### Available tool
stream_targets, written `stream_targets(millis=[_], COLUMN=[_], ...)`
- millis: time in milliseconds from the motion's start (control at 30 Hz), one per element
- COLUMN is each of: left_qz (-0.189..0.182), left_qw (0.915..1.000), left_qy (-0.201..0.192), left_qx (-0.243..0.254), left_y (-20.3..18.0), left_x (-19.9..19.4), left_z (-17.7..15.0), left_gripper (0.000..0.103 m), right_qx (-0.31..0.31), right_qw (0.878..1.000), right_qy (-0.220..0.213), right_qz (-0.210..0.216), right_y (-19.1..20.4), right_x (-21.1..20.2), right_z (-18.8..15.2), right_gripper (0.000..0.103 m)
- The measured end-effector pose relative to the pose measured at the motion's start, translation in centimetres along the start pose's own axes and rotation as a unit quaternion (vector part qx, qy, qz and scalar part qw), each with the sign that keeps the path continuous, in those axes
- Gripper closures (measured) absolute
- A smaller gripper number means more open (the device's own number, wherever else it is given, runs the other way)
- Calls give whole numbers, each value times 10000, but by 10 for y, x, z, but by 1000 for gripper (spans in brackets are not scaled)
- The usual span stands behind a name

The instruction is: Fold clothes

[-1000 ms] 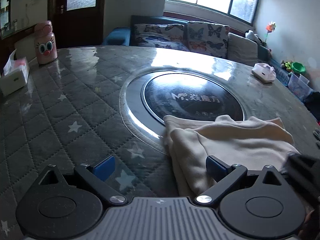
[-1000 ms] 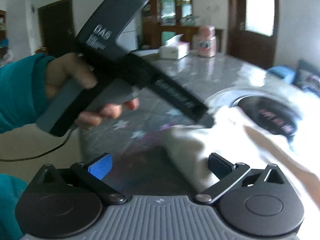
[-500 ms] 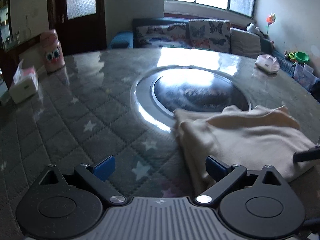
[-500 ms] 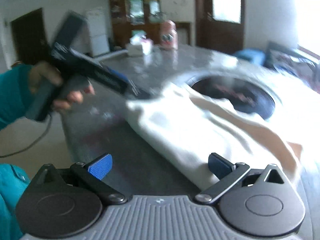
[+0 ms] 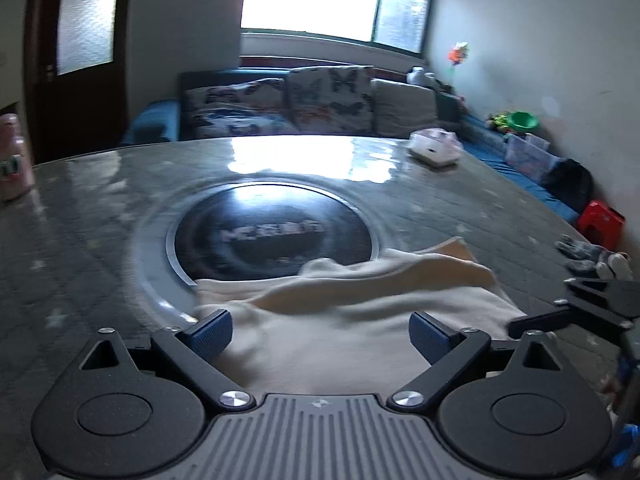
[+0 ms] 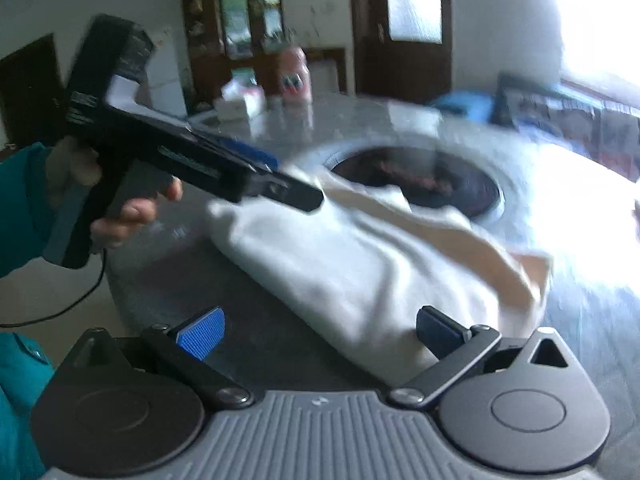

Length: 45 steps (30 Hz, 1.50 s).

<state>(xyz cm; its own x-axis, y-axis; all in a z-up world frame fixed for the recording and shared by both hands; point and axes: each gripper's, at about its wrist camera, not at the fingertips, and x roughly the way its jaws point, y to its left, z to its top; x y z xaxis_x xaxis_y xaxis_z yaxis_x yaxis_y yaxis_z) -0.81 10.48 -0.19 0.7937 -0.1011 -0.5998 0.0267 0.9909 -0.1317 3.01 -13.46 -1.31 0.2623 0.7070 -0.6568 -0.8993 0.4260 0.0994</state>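
Observation:
A cream garment [image 5: 360,312] lies folded on the grey quilted table, its far edge over the round black hob [image 5: 272,232]. My left gripper [image 5: 320,334] is open, its blue pads spread over the garment's near edge, holding nothing. In the right wrist view the same garment [image 6: 360,264] lies ahead. My right gripper [image 6: 320,330] is open and empty at the garment's near side. The left gripper's body [image 6: 192,160], held by a hand in a teal sleeve, reaches over the garment's far corner. The right gripper's finger [image 5: 560,316] shows at the right edge of the left wrist view.
A white tissue box [image 5: 434,150] sits at the far right of the table, grey gloves [image 5: 588,254] at the right edge. A pink bottle [image 5: 12,164] stands at the far left. A sofa with butterfly cushions [image 5: 312,104] is behind the table.
Both grippers have shifted along the garment; my left gripper now sits over the garment's near edge instead of beside its left end. Both stay open.

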Motion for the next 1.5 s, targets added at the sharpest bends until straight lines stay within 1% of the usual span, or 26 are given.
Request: stream_targets(millis=[33, 133, 167, 267, 333, 400, 467, 533, 600, 667, 733, 867, 933, 967, 1067, 1167, 1233, 1300, 1400, 1500], left_qz=[-108, -307, -332, -430, -435, -440, -423, -419, -410, -429, -472, -482, -503, -509, -550, -607, -645, -671, -710, -685], left_qw=[9999, 9995, 9994, 9989, 9987, 9984, 9983, 9981, 9978, 9975, 9973, 9971, 9970, 9969, 9967, 9963, 9960, 9958, 9954, 9956], left_qy=[9, 50, 53, -7, -22, -37, -42, -49, -55, -58, -48, -37, -50, -64, -120, -162, -156, -146, -129, -101], left_qx=[-2, 24, 46, 178, 264, 349, 408, 458, 518, 556, 560, 581, 589, 589, 589, 591, 596, 607, 625, 630], left_y=[-1, -4, -4, -6, -9, -12, -14, -16, -17, -17, -16, -15, -16, -16, -18, -20, -22, -21, -20, -19], left_x=[2, 4, 4, 2, 1, 1, 1, 1, 0, 0, 1, 2, 2, 2, 0, -2, -2, -3, -4, -1], left_z=[-2, -10, -13, -19, -21, -24, -26, -27, -28, -28, -28, -29, -27, -27, -25, -25, -25, -25, -26, -27], left_gripper=[10, 10, 10, 10, 10, 10, 10, 10, 10, 10, 10, 9, 9, 9, 9, 9, 9, 9, 8, 8], right_qx=[68, -19, -45, 36, 157, 316, 471, 521, 536, 496, 363, 548, 777, 807, 603, 383, 395, 521, 649, 506], right_qw=[9999, 9998, 9999, 9996, 9977, 9934, 9891, 9870, 9873, 9859, 9838, 9784, 9767, 9778, 9842, 9846, 9826, 9809, 9828, 9847], right_qy=[113, 209, 156, -132, -298, -302, -152, -67, 113, 334, 497, 596, 557, 498, 396, 494, 607, 626, 489, 449], right_qz=[4, 6, -7, -235, -591, -1065, -1390, -1521, -1492, -1560, -1684, -1904, -1924, -1870, -1618, -1630, -1707, -1767, -1658, -1607], right_y=[-4, -8, -10, -24, -38, -52, -66, -74, -80, -81, -81, -88, -93, -93, -84, -76, -78, -82, -81, -74], right_x=[0, -13, -19, -27, -21, -8, 14, 32, 53, 72, 86, 92, 88, 85, 85, 97, 108, 112, 106, 108], right_z=[-3, -10, -8, 10, 26, 42, 56, 66, 75, 81, 80, 80, 81, 82, 85, 87, 90, 90, 95, 100], right_gripper=[0, 0, 0, 0, 0, 0, 0, 0, 0, 0, 0, 0, 0, 0, 0, 0, 0, 0, 0, 0])
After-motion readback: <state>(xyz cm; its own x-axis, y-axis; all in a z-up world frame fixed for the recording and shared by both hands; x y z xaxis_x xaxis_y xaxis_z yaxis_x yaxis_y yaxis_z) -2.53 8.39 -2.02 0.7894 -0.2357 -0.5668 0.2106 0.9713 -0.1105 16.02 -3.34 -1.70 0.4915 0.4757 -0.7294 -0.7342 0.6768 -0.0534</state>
